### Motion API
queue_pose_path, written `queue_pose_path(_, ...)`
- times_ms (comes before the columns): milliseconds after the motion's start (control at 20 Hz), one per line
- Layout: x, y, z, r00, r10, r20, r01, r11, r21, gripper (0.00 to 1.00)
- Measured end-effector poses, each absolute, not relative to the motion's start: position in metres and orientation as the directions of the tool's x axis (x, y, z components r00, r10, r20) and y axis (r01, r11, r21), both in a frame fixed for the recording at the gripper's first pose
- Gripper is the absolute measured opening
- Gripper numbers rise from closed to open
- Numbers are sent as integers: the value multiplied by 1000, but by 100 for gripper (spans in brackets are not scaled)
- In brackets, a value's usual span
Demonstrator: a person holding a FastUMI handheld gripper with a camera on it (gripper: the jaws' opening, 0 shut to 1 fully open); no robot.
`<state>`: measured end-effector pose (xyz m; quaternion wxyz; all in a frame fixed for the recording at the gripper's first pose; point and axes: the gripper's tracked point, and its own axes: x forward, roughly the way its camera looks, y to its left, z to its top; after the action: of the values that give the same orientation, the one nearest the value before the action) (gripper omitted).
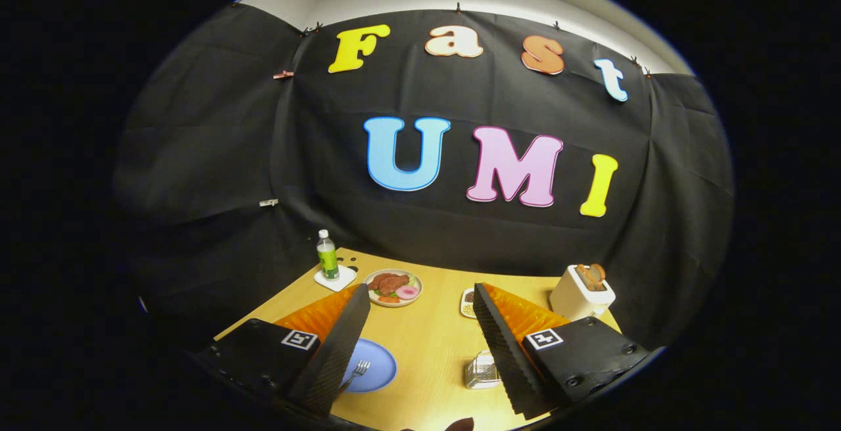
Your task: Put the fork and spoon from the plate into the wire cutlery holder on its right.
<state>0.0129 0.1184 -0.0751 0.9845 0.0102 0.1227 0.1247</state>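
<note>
Fingers (420,345) of the gripper sit nearest the camera, spread wide apart with nothing between them, held above the wooden tabletop (427,345). Blue plate (378,365) lies on the tabletop just inside the left finger, partly hidden by it. Fork (358,372) rests on that plate, tines pointing away from the camera, handle running under the left finger. Spoon can't be made out; may be hidden behind the finger. Wire cutlery holder (483,370) stands to the right of the plate, touching the inner edge of the right finger in view, well apart from the plate. Beyond the fingers: white toaster (581,293) with bread in its slot at far right, round plate of food (393,286) near the middle back, small dish (468,303) just right of it, partly hidden behind the right fingertip. Green bottle (327,257) stands upright on a white coaster (334,278) at the back left corner, just beside the food plate.
</note>
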Motion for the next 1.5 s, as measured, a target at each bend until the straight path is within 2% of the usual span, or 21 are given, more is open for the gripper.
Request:
queue_pose_path(300, 7, 150, -135, 849, 302, -433, -286, 953, 102, 99)
queue_pose_path(700, -19, 198, -249, 610, 381, -695, -327, 920, 218, 98)
queue_pose_path(950, -24, 230, -316, 476, 396, -785, -320, 910, 265, 95)
queue_pose_path(1000, -23, 236, -327, 453, 394, -800, -311, 911, 273, 86)
queue_pose_path(1100, -19, 249, -350, 414, 388, -824, -293, 913, 283, 78)
queue_pose_path(1500, -19, 269, -422, 282, 312, -907, -226, 941, 253, 78)
